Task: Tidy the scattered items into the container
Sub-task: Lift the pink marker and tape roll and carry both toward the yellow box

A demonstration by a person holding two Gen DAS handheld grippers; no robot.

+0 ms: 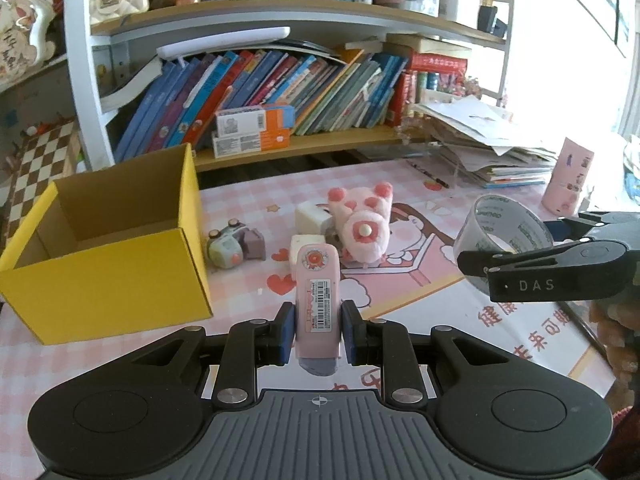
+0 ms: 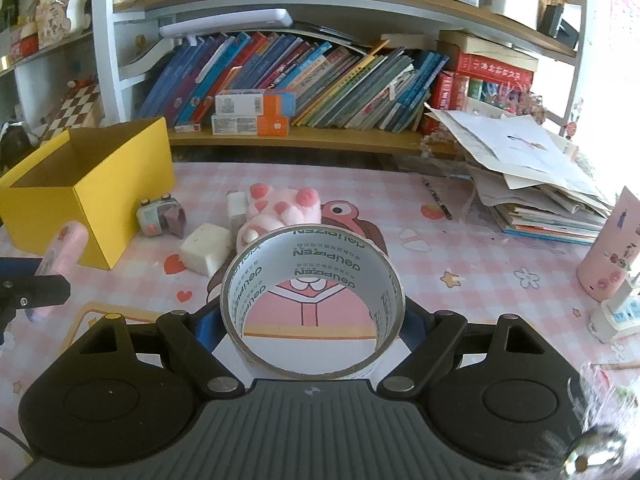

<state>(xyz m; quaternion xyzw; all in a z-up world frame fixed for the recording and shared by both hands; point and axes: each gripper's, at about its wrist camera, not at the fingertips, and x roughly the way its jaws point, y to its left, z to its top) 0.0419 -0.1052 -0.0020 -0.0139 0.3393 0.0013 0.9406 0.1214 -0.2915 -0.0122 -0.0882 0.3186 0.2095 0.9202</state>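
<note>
Bookshelves back a pink worktop (image 2: pixel 460 248); both grippers carry loads for the yellow box (image 1: pixel 108 272) at ten o'clock: left gripper (image 1: pixel 318 330) clamped on a pink correction tape (image 1: pixel 318 296), right gripper (image 2: pixel 312 324) gripping a tape roll (image 2: pixel 312 280) across its width

You are wielding two matte black plastic grippers: the left gripper (image 1: pixel 318 332) showing blue finger pads (image 1: pixel 287 330), silver pivot screws, ribbed grey base; the right gripper (image 2: pixel 312 320) bearing "DAS".
</note>
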